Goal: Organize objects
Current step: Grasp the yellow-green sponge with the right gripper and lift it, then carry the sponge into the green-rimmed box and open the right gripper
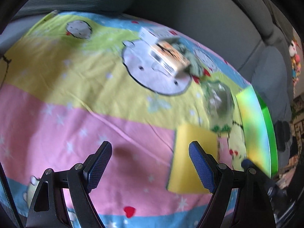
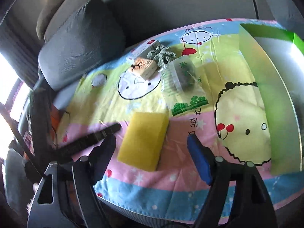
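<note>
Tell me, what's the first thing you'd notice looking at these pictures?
The bright cartoon cloth covering the table, with round smiling faces on pink, yellow and blue. On it a yellow sponge lies nearest, just ahead of the open right gripper. A shiny green box stands along the cloth's right side.

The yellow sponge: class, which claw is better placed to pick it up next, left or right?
Probably the right claw. It is open and the yellow sponge lies almost centred between its fingers. In the left wrist view, the sponge sits off to one side behind the open left claw's finger.
</note>
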The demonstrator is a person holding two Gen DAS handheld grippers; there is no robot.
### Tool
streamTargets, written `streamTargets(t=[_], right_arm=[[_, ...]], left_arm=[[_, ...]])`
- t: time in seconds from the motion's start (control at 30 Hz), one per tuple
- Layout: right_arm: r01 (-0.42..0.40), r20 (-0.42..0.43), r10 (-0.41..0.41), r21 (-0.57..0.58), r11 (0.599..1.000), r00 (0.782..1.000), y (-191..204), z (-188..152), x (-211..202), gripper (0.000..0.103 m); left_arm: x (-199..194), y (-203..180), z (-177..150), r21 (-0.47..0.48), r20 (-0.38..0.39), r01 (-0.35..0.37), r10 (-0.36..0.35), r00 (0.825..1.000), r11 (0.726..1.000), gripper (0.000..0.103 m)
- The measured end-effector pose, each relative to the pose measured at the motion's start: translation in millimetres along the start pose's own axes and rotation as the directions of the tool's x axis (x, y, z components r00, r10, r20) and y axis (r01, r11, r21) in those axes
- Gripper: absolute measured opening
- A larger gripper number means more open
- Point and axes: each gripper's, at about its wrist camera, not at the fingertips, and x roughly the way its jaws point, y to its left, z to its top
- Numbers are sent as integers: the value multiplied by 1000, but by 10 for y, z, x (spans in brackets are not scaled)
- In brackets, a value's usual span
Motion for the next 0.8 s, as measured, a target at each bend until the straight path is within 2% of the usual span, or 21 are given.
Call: streamTargets(t=[0.03, 0.13, 0.17, 0.4, 0.43, 0.5, 0.57, 0.8], right_arm=[[-7, 0, 7, 17, 1000, 1000, -15, -1, 11, 70], [-49, -15, 51, 83, 995, 999, -76, 10, 101, 44], [-59, -19, 61, 98, 993, 998, -95, 7, 128, 40], [-98, -84, 113, 163, 982, 990, -130, -12, 347, 42], [-108, -92, 126, 172, 979, 988, -140, -7, 384, 42], [-124, -112, 147, 191, 974, 983, -161, 2, 460, 42], [-125, -131, 153, 203, 971, 979, -166, 3, 523, 42], [-100, -109, 122, 186, 977, 987, -119, 25, 488, 42]], left_arm=[[8, -32, -26, 12, -5, 10, -10, 1000, 1000, 84], [34, -158, -113, 55, -12, 32, -32, 999, 998, 84], [44, -199, -138, 70, -14, 41, -40, 999, 997, 84], [133, -387, -206, 143, -43, 67, -61, 997, 987, 83], [139, -403, -205, 151, -40, 64, -58, 998, 986, 82], [148, -418, -200, 154, -49, 94, -88, 995, 984, 66], [170, -428, -194, 150, -67, 136, -127, 990, 979, 57], [83, -558, -194, 212, -11, 106, -107, 994, 972, 54]])
